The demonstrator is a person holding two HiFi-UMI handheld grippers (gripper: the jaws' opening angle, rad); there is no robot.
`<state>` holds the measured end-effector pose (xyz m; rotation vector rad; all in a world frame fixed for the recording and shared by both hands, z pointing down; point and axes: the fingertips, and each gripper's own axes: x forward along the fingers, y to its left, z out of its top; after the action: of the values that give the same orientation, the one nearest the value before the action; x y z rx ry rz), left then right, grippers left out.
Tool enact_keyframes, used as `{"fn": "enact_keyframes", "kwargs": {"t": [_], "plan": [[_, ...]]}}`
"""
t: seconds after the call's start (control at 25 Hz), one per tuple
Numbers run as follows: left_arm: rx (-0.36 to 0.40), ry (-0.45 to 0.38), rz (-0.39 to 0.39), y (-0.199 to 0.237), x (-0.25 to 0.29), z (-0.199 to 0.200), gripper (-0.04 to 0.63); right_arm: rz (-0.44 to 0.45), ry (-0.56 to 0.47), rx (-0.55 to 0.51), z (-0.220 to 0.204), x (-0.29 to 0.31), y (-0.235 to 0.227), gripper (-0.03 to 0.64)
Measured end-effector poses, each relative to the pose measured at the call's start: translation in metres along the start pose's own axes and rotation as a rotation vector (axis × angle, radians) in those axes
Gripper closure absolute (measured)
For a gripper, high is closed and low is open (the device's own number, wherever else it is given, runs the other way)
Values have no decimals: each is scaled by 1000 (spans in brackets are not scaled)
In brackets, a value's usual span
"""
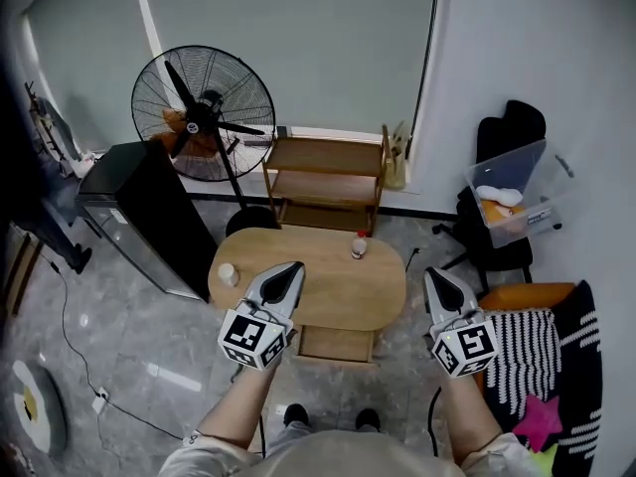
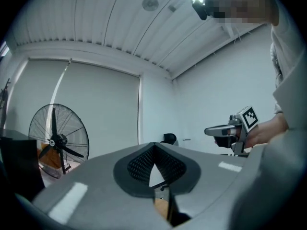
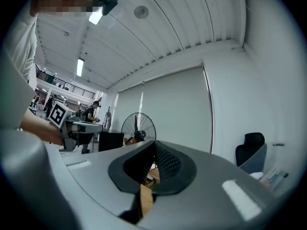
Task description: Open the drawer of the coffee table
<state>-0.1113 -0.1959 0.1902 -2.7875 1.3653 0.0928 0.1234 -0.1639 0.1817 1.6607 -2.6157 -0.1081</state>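
Note:
The oval wooden coffee table stands below me in the head view. Its wooden drawer sticks out from under the table's near edge. My left gripper hovers above the table's near left part, jaws together and empty. My right gripper hangs off the table's right end, also shut with nothing in it. Both point level, well above the drawer and touching nothing. In the left gripper view the left gripper has its jaws meeting, and the right gripper shows beyond. The right gripper view shows the right gripper with its jaws closed.
A small white cup and a red-capped bottle stand on the table. Behind it are a pedestal fan, a black cabinet and a wooden shelf. A black chair with a clear bin and a striped cushion are at the right.

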Motion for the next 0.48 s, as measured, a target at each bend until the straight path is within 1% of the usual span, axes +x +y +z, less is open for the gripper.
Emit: {"fn": "enact_keyframes", "kwargs": {"t": [0.12, 0.28, 0.48], "plan": [[3, 0, 48, 24, -3, -2, 597, -42, -9, 3, 1, -6, -24, 612], [7, 14, 96, 48, -8, -4, 597, -78, -13, 5, 1, -15, -44, 612], [3, 32, 110, 56, -2, -9, 597, -88, -6, -2, -4, -16, -49, 612]]}}
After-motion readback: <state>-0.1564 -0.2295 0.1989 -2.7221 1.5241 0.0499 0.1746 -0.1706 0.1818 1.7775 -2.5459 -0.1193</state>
